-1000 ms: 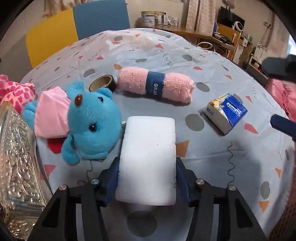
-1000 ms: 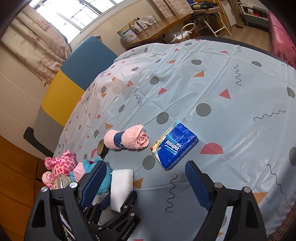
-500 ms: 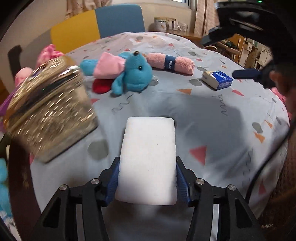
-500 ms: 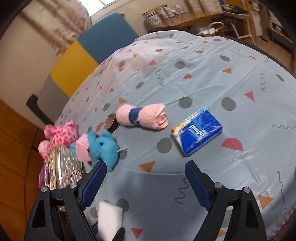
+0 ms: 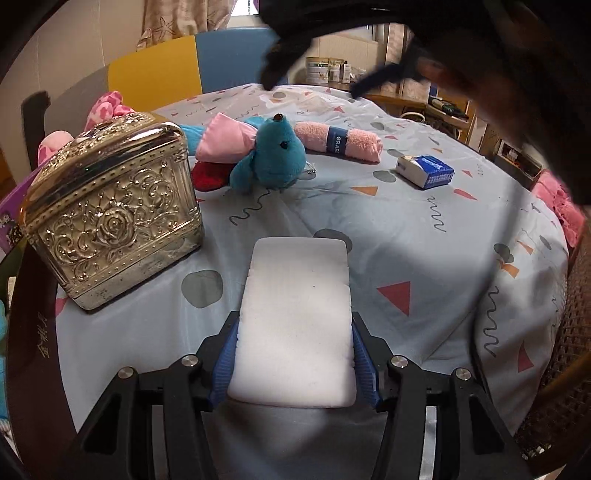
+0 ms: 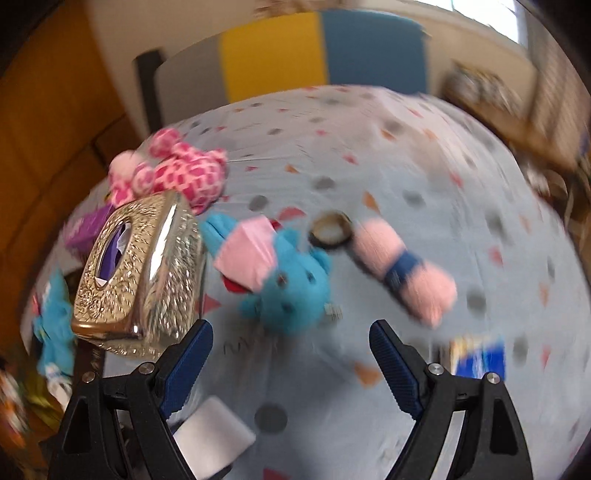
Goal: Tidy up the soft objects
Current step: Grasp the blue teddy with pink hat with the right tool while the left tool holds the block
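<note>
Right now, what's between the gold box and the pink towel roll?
The blue plush toy lies between the gold box and the pink towel roll; clearest in the left wrist view.

Left wrist view: sharp, evenly lit; strong fisheye bending at edges.
Shadow: broad, dark, across tablecloth [image 5: 424, 258] at right.
Glare: highlights on gold box [image 5: 110, 206].
Right wrist view: heavy motion blur throughout; bright window [image 6: 491, 14] top right.

A white sponge [image 5: 295, 325], a turquoise plush mouse [image 5: 273, 158], a pink rolled towel [image 5: 340, 142] banded navy, and an embossed golden tissue box [image 5: 110, 229] are seen.
</note>
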Demonstrator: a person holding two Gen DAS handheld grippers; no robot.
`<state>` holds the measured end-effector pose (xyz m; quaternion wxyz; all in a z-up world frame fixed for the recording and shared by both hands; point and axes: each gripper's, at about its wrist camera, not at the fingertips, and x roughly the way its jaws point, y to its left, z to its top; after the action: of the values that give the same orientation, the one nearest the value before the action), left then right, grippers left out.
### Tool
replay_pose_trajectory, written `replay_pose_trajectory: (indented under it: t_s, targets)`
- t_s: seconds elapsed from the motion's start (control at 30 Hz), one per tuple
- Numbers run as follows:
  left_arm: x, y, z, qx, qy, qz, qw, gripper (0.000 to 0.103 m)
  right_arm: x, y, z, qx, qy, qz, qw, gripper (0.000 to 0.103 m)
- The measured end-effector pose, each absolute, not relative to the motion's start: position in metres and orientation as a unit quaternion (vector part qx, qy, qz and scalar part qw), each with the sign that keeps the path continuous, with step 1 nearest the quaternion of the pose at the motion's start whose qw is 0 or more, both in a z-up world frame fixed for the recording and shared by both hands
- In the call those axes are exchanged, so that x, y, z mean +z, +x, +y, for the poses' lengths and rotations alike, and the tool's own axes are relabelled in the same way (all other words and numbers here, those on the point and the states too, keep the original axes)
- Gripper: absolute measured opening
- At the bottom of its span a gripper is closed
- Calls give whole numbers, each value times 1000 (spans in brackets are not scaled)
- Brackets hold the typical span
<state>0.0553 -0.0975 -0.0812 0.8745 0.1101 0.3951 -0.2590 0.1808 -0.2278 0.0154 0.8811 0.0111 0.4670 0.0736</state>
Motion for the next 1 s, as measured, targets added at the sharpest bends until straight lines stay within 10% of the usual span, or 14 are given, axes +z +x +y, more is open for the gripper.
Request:
replay_pose_trajectory:
  t_s: [0.33,0.6,1.0]
  targets:
    - [-80,53,-94,-271,92,388,876,56,-28,265,-175,99,-168,533,823,88]
    - [-80,52,-89,-274,87,385,877,57,-57,255,-178,92,-176,546,814,48]
    - [-79,53,-94,-271,91,392,874,55,-64,155,-238,40,-64,585,807,52]
